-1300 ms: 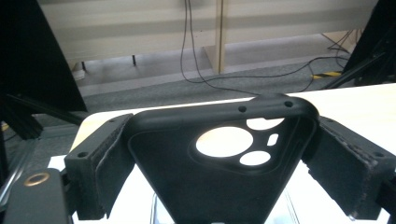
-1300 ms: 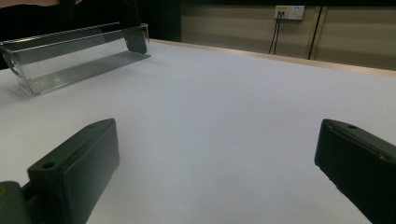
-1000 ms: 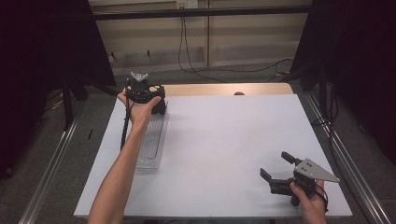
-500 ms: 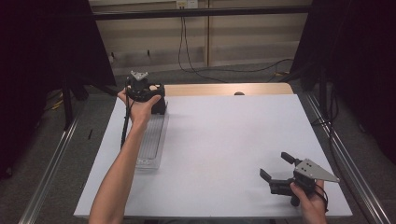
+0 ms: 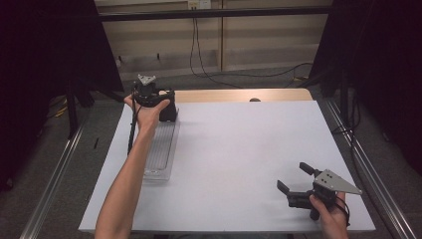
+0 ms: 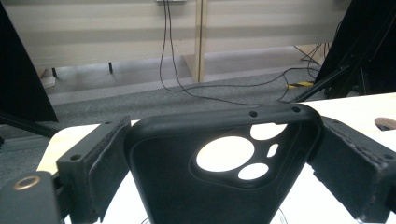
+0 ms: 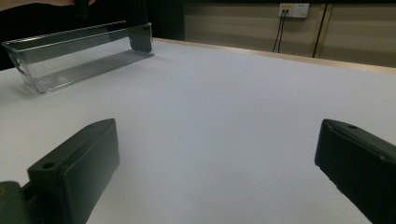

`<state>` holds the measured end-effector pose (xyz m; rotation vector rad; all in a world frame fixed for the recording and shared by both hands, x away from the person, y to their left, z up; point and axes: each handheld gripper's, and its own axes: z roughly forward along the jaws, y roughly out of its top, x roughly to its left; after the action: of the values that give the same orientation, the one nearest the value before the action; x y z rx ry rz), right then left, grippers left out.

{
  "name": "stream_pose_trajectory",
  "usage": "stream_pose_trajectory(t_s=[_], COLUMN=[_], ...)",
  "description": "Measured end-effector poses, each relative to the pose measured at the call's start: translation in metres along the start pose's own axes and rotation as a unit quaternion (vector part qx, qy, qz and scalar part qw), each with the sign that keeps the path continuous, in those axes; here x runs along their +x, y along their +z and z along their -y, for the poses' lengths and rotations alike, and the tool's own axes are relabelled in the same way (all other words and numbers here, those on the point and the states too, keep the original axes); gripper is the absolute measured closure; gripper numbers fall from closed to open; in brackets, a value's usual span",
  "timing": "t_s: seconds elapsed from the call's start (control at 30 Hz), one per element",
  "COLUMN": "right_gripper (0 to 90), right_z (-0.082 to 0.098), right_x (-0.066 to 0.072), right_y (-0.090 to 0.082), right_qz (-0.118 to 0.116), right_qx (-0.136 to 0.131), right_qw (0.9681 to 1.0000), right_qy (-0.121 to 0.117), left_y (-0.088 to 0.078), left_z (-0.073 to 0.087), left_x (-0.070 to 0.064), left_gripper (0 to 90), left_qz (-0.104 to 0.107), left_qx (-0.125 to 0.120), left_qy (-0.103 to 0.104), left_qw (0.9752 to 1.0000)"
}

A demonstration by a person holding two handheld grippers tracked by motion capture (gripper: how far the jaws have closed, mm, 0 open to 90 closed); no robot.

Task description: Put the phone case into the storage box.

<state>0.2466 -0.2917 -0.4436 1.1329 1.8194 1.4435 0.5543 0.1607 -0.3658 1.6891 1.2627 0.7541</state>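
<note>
Phone case held at the far end of the clear tray

My left gripper [image 6: 219,154] clenched a black phone case [image 6: 187,186] (camera cutouts uppermost) over the clear plastic tray's [image 5: 160,149] far end; my right gripper [image 5: 294,178] rested well apart from the tray, jaws spread, grasping nothing.

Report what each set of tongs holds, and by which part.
The left tongs clamp a black phone case by its two long side edges, camera cutouts toward the far end. The right tongs stand open over the table, holding nothing.

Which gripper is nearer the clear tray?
Left. The left gripper, shut on a phone case, is at the tray's far end; the right gripper is across the table, open.
</note>
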Motion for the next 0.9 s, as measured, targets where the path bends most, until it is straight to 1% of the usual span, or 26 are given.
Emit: stream_pose_trajectory(t_s=[0.03,0.13,0.27,0.3,0.33,0.37,0.4,0.47,0.6,0.63,0.73,0.8,0.9], right_gripper=[0.0,0.0,0.0,0.0,0.0,0.0,0.0,0.0,0.0,0.0,0.0,0.0,0.0], right_z=[0.0,0.0,0.0,0.0,0.0,0.0,0.0,0.0,0.0,0.0,0.0,0.0,0.0], right_x=[0.0,0.0,0.0,0.0,0.0,0.0,0.0,0.0,0.001,0.0,0.0,0.0,0.001], right_y=[0.0,0.0,0.0,0.0,0.0,0.0,0.0,0.001,0.0,0.0,0.0,0.001,0.001], right_qz=[0.0,0.0,0.0,-0.001,-0.001,0.0,-0.001,0.0,0.0,0.0,0.001,0.0,0.0], right_qx=[0.0,0.001,0.0,0.001,0.001,0.001,0.001,0.001,-0.001,-0.001,0.001,0.001,0.001], right_qw=[1.0,1.0,1.0,1.0,1.0,1.0,1.0,1.0,1.0,1.0,1.0,1.0,1.0], right_qy=[0.0,0.001,-0.001,0.0,-0.001,0.0,0.0,0.001,0.0,0.0,0.0,0.0,0.0], left_y=[0.0,0.0,0.0,-0.001,-0.001,-0.001,-0.002,-0.003,-0.004,-0.004,-0.006,-0.006,-0.005], left_z=[0.0,0.0,-0.002,-0.002,-0.002,-0.003,-0.003,-0.005,-0.007,-0.007,-0.008,-0.009,-0.008], left_x=[0.0,-0.001,0.0,0.0,0.0,0.0,-0.001,-0.001,0.005,0.007,0.011,0.013,0.012], left_gripper=[8.7,6.2,6.1,6.1,5.8,5.5,5.3,5.2,3.9,3.9,3.2,3.2,3.3], left_qz=[0.001,-0.005,0.003,0.003,0.009,0.019,0.021,0.014,0.009,0.01,0.01,0.009,0.012], left_qx=[-0.001,-0.015,-0.027,-0.027,-0.03,-0.036,-0.039,-0.046,-0.05,-0.053,-0.054,-0.055,-0.057], left_qy=[0.002,0.001,-0.001,0.002,0.003,0.002,0.006,0.007,0.003,0.001,0.007,0.006,0.006], left_qw=[1.0,0.9999,0.9996,0.9996,0.9995,0.9992,0.999,0.9988,0.9987,0.9986,0.9985,0.9984,0.9983])
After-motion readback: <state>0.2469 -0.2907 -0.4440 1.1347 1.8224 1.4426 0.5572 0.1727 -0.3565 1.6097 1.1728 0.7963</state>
